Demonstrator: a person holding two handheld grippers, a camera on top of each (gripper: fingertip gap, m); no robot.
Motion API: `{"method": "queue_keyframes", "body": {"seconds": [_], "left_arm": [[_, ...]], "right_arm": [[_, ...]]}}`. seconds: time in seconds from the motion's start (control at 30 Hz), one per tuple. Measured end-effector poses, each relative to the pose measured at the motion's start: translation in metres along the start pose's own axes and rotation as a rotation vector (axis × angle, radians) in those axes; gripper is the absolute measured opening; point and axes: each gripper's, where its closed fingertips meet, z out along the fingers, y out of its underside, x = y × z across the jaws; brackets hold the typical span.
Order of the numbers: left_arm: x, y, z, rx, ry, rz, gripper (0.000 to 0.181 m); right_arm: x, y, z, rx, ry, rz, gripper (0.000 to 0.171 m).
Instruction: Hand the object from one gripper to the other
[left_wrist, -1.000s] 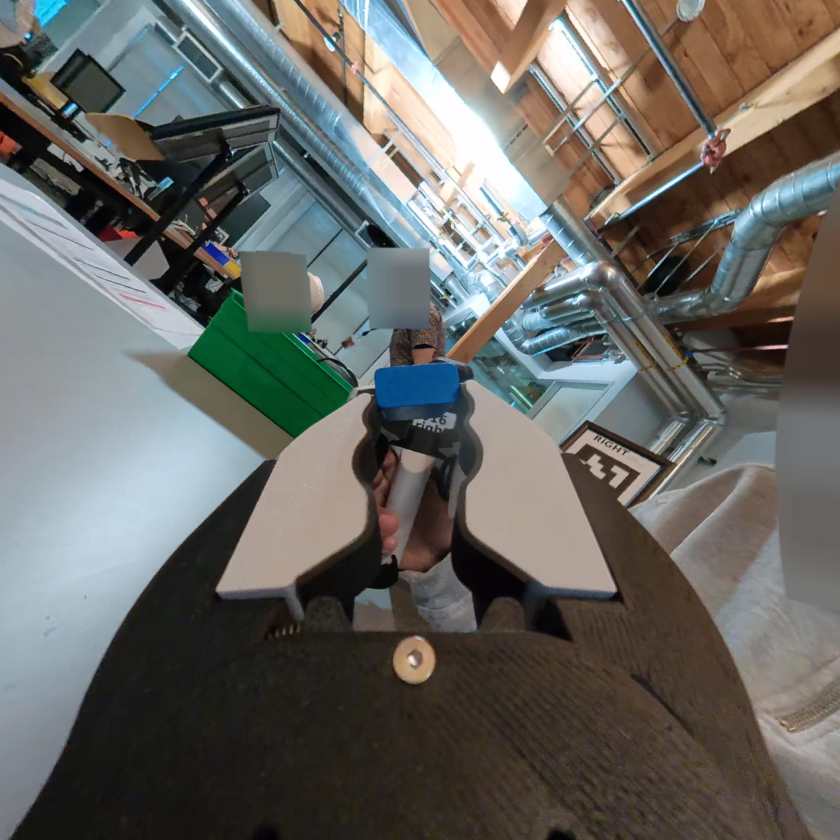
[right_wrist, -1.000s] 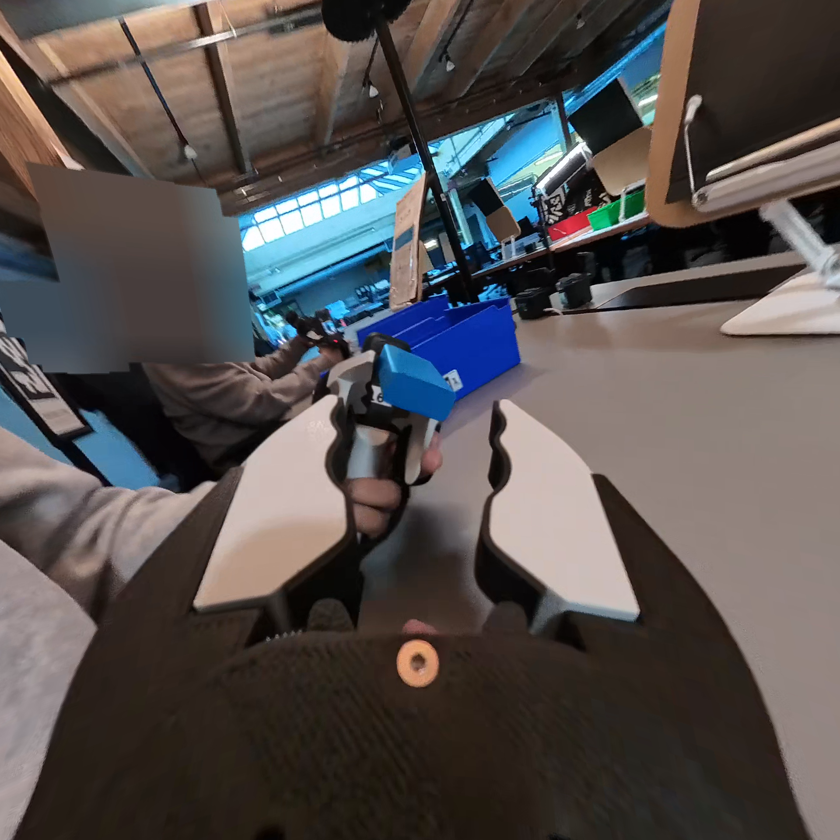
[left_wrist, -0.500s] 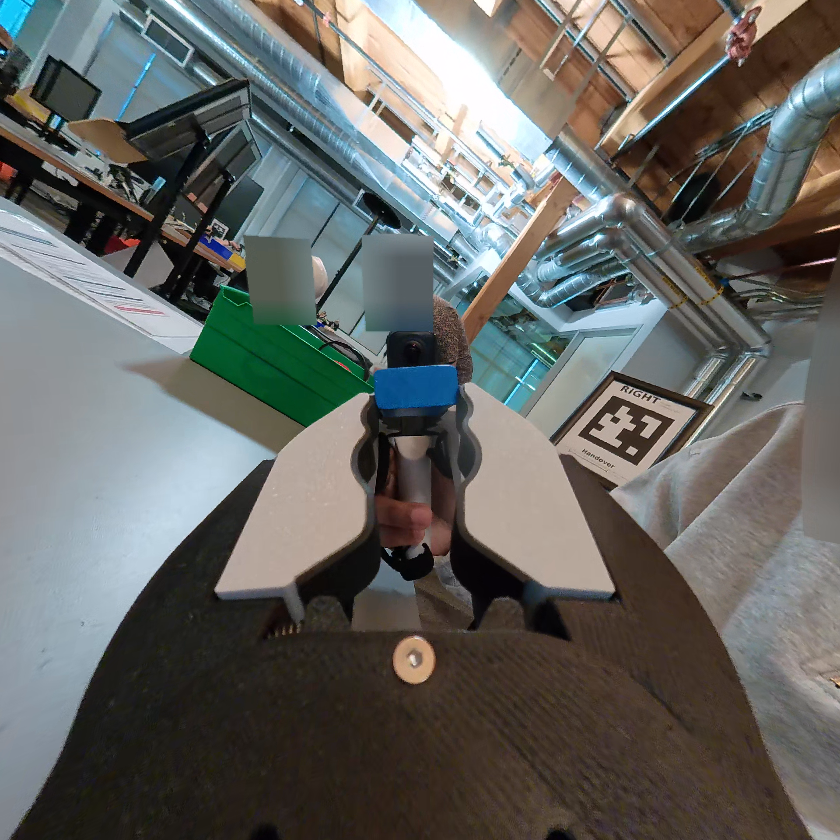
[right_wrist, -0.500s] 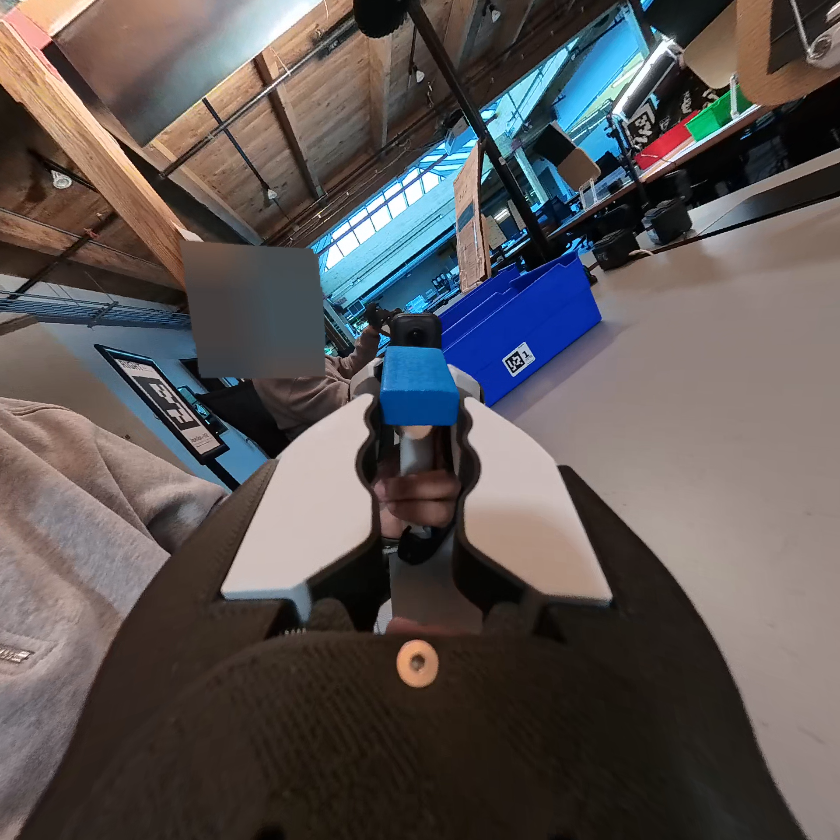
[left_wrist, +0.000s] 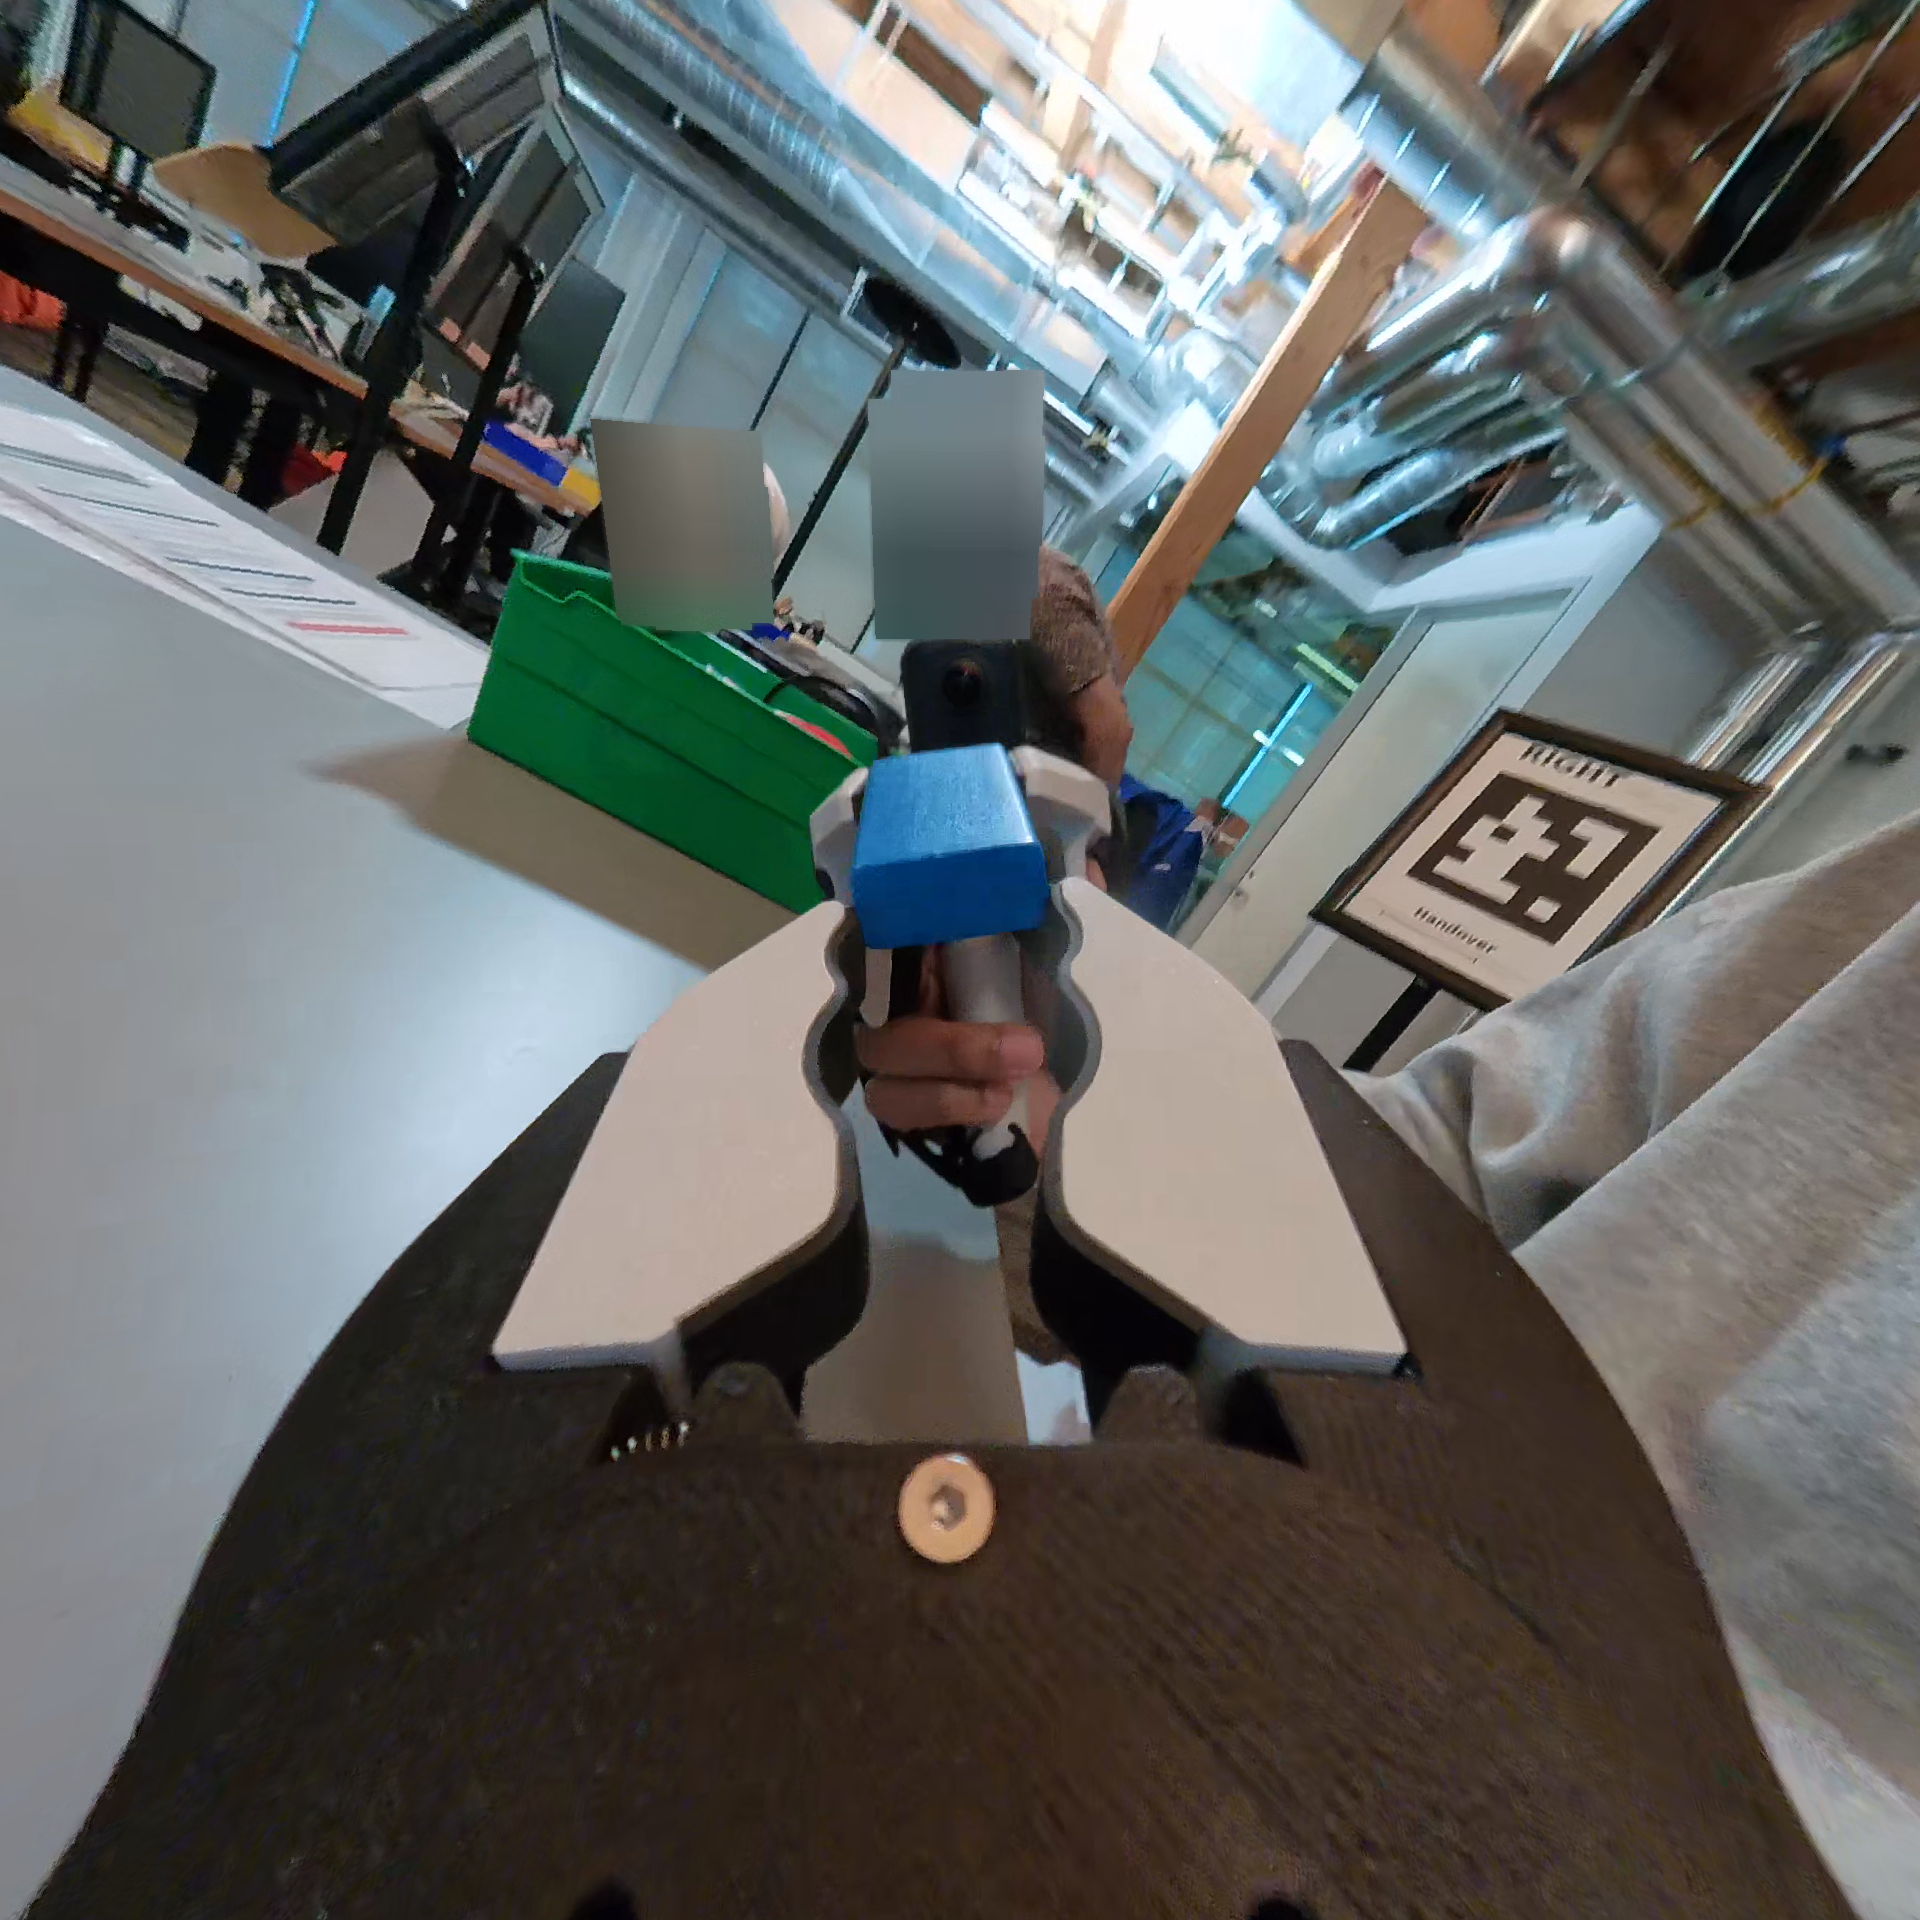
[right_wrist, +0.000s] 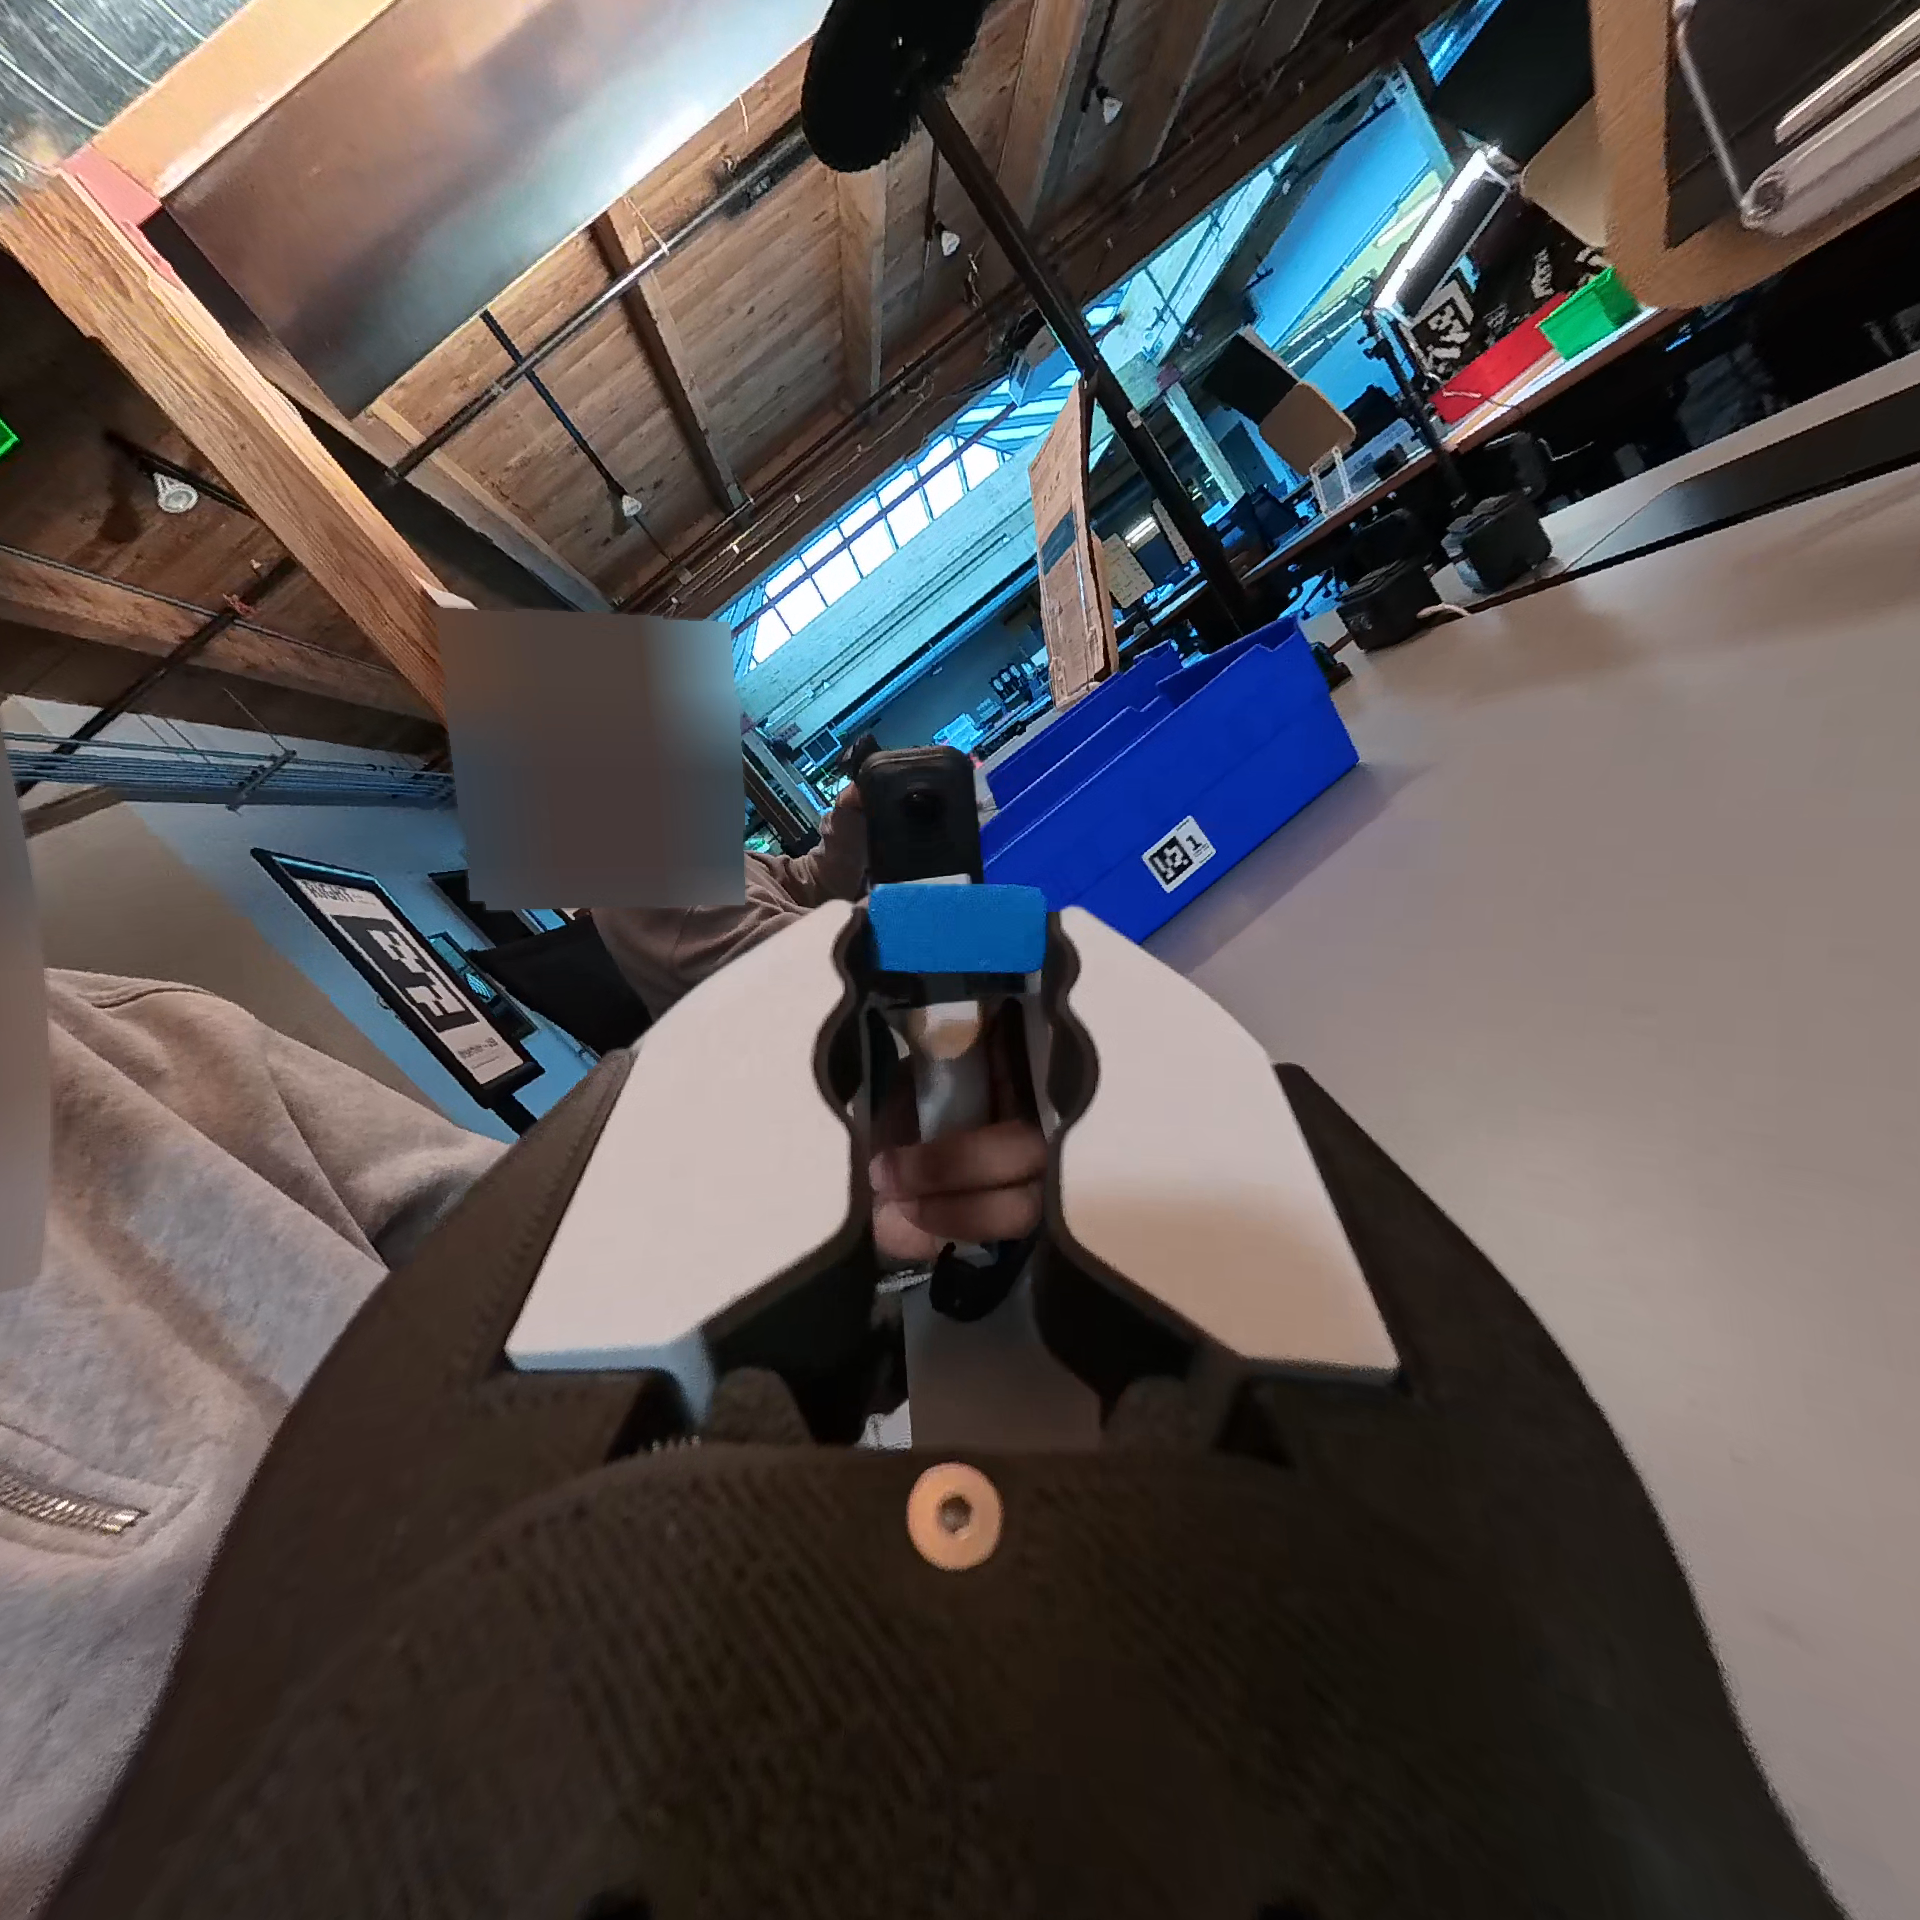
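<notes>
Left tool (left_wrist: 951, 920) and right tool (right_wrist: 956, 935) meet tip to tip, facing each other; each tool's fingers are drawn in narrow, pinching one blue block (left_wrist: 945, 862); right hand (left_wrist: 951, 1075) and left hand (right_wrist: 961, 1184) wrap the handles.

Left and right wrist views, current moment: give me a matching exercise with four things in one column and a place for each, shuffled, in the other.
Things:
1. blue block
2. green bin
3. blue bin
4. framed sign

Places:
A. on a stand beside the grey sleeve, left wrist view
B. on the table, a small black-and-white tag on its side, right wrist view
C. between the jaws of the right gripper
D. on the table, under two blurred patches, left wrist view

Pairs: 1-C, 2-D, 3-B, 4-A
</notes>
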Motion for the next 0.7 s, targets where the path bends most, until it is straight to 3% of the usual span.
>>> {"method": "queue_keyframes", "body": {"seconds": [0.37, 0.7], "left_arm": [[-0.004, 0.001, 0.0, 0.0, -0.022, -0.013, 0.038], [-0.001, -0.001, -0.002, 0.037, 0.111, -0.258, 0.033]], "right_arm": [[0.0, -0.006, -0.003, 0.019, 0.009, -0.016, 0.032], [0.001, -0.012, -0.008, 0.042, 0.033, -0.056, 0.032]]}}
